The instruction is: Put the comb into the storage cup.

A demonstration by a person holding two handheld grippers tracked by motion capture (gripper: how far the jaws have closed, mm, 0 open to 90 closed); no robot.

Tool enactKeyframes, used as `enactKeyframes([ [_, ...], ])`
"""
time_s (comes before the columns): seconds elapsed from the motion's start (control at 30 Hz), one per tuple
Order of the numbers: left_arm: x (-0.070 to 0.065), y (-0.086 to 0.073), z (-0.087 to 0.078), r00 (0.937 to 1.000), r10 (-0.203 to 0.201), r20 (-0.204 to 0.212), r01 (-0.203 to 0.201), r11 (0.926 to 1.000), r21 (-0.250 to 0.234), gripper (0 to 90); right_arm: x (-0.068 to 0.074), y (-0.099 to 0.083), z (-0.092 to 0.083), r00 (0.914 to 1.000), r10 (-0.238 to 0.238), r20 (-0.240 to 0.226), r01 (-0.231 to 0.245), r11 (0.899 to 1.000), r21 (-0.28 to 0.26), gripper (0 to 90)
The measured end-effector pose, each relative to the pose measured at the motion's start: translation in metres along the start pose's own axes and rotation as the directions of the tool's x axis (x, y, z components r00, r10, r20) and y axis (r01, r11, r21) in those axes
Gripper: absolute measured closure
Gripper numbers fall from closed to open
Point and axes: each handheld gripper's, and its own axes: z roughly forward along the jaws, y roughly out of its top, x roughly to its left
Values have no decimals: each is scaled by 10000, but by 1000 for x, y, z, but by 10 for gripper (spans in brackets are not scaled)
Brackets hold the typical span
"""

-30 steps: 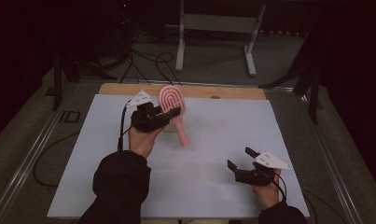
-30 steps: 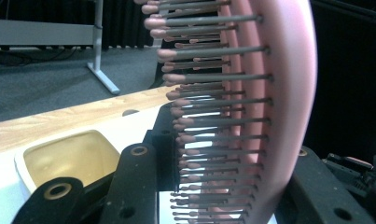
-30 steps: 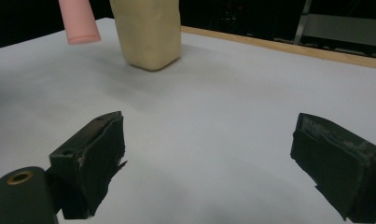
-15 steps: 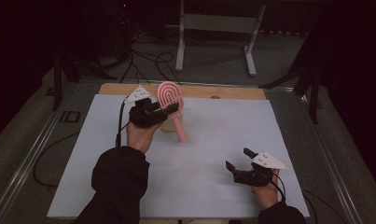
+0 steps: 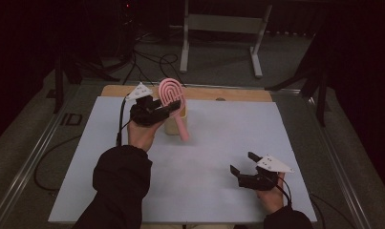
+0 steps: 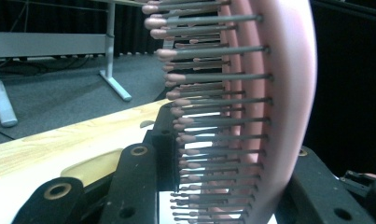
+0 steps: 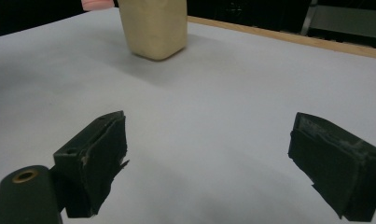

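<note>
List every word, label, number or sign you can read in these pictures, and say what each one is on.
"ID": pale letters on the dark floor left of the table, partly cut off by its frame, so there may be more.
Pink hairbrush, beige cup, both grippers: no markings readable.

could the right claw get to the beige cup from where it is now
Probably yes. The right claw sits open and empty near the table's front edge, and bare white surface lies between it and the beige cup. But the left claw holds the pink brush right over the cup, crowding it.
</note>
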Motion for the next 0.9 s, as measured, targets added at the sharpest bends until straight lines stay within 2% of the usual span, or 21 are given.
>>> enactKeyframes([
  [0.9, 9, 16, 3, 9986, 206, -478, -205, 9998, 8, 647, 2, -1, 2, 9999, -36, -139, 37, 9999, 99, 112],
])
